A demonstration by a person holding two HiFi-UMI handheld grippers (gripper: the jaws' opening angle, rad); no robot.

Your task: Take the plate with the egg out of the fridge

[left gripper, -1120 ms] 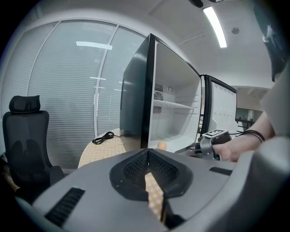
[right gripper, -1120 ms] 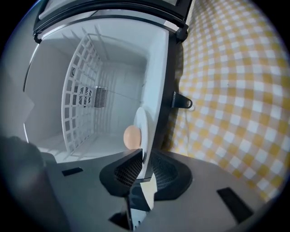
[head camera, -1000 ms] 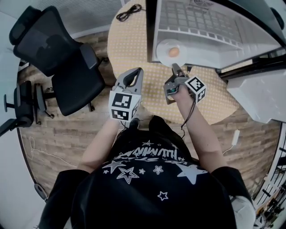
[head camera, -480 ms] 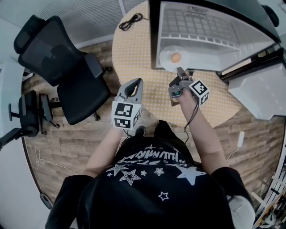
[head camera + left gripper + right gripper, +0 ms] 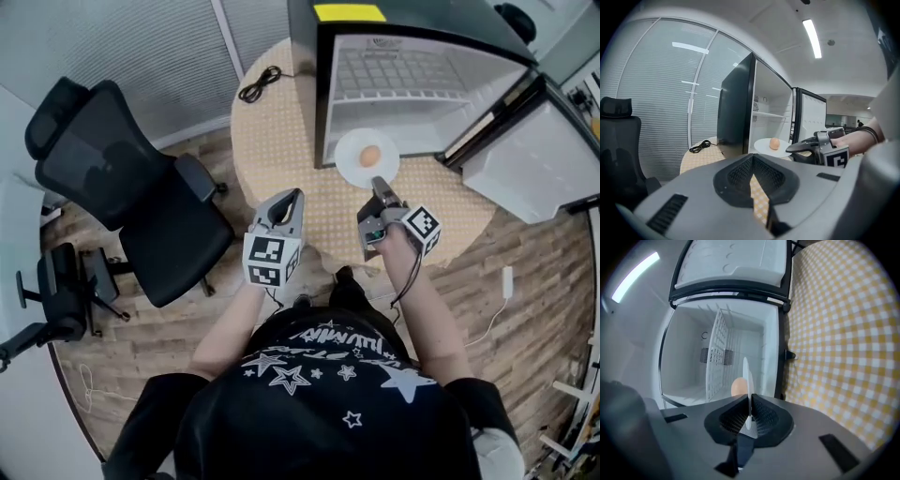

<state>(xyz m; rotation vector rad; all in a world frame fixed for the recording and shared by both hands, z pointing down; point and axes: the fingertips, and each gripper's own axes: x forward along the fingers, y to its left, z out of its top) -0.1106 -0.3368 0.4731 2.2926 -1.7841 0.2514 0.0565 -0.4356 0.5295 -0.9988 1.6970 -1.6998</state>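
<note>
Two things stand on the round table [image 5: 281, 131], which wears a yellow-and-white checked cloth: a small fridge [image 5: 412, 19] with a dark shell and a white inside, and a coiled black cable [image 5: 260, 84] lying near the far edge. The fridge door [image 5: 525, 159] is swung wide open to the right. A wire shelf shows inside the fridge. The floor [image 5: 141, 319] is wood planks, a black office chair [image 5: 122, 187] stands to the left of the table, and a wall of grey blinds [image 5: 141, 47] runs behind it.

The plate [image 5: 356, 169] is white, round and thin, seen edge-on from the right gripper view. It carries a single brown egg [image 5: 369, 156] near its middle. It sits at the open mouth of the fridge, partly past the front edge and over the cloth; whether it touches the cloth cannot be told.

The right gripper [image 5: 377, 185] is clenched on the near rim of the plate, its pads pressed to both faces. The left gripper [image 5: 292, 195] is held over the table well to the left of the plate, its jaws closed together with nothing between them.
</note>
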